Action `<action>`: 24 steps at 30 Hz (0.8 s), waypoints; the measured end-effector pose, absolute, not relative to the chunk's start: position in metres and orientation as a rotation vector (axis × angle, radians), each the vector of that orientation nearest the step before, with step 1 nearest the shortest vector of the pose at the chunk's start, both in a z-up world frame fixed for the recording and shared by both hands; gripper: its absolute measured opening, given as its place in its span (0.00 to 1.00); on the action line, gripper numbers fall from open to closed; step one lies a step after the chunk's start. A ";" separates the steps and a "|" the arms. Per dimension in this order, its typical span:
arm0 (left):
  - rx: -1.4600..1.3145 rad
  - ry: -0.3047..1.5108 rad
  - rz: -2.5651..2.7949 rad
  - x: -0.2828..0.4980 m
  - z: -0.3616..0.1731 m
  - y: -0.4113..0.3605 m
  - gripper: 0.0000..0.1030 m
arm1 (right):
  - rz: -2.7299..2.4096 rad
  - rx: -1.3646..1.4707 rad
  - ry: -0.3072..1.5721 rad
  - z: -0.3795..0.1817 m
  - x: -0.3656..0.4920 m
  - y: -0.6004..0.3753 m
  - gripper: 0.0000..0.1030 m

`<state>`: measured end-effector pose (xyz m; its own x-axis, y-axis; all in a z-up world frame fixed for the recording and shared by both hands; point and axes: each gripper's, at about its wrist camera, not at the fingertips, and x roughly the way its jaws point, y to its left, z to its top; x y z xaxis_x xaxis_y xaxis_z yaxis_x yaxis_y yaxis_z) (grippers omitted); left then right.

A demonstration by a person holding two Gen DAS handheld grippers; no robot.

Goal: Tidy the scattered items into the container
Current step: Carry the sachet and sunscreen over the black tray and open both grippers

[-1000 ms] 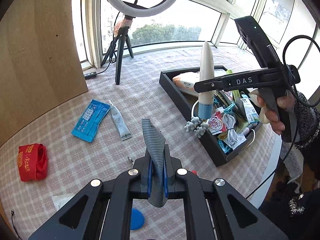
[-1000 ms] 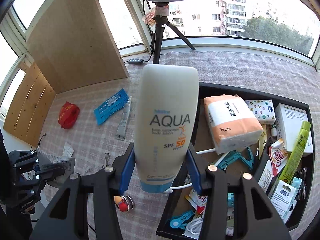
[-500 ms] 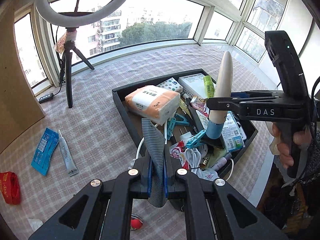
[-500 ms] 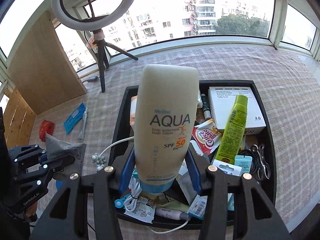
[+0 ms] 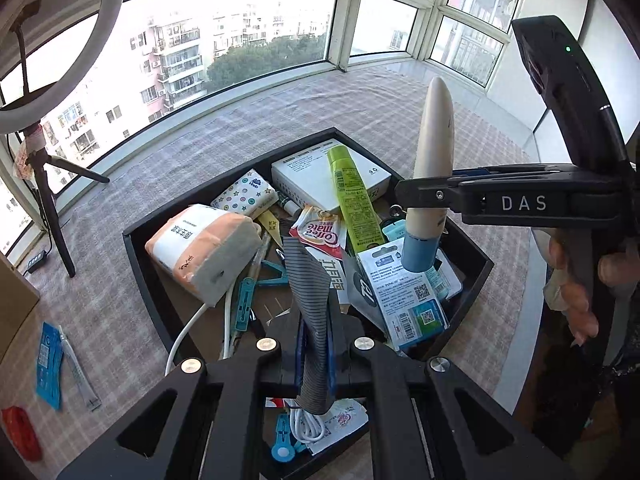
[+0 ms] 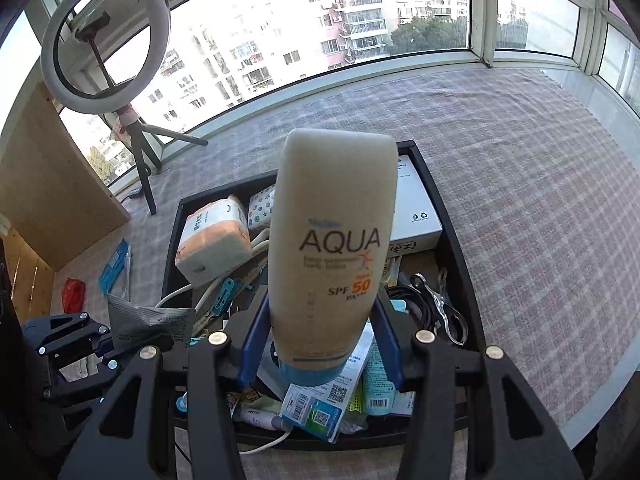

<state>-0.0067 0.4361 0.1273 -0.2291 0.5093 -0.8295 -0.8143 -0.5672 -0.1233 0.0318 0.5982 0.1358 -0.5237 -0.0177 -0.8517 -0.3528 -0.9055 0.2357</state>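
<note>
The right gripper point(image 6: 320, 356) pinches the bottle point(image 6: 332, 240) near its cap, long axis pointing up and away, directly over the tray point(image 6: 452, 224). The left gripper point(image 5: 314, 344), jaws pressed on a striped packet point(image 5: 310, 296), hangs over the tray's near corner.

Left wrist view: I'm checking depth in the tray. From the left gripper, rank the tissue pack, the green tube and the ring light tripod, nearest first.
1. Tissue pack, in the tray's near left part.
2. Green tube, deeper in the tray, lying partly on the white box.
3. Ring light tripod, far left, on the cloth outside the tray.
</note>
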 end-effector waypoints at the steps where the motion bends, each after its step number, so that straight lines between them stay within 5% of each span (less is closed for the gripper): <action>1: -1.111 0.419 1.909 -0.008 0.127 0.438 0.07 | 2.518 -1.439 0.569 0.134 0.028 0.597 0.47; 2: -1.113 0.410 1.912 -0.010 0.127 0.440 0.08 | 2.512 -1.452 0.559 0.132 0.024 0.596 0.49; 3: -1.120 0.405 1.917 -0.013 0.126 0.440 0.17 | 2.491 -1.445 0.544 0.132 0.022 0.597 0.53; 4: -1.136 0.397 1.922 -0.016 0.125 0.441 0.36 | 2.470 -1.424 0.524 0.134 0.021 0.597 0.62; 6: -1.159 0.369 1.944 -0.021 0.124 0.438 0.49 | 2.466 -1.378 0.501 0.138 0.019 0.597 0.64; 24: -1.087 0.370 2.063 -0.024 0.145 0.402 0.46 | 2.562 -1.392 0.432 0.151 0.012 0.560 0.64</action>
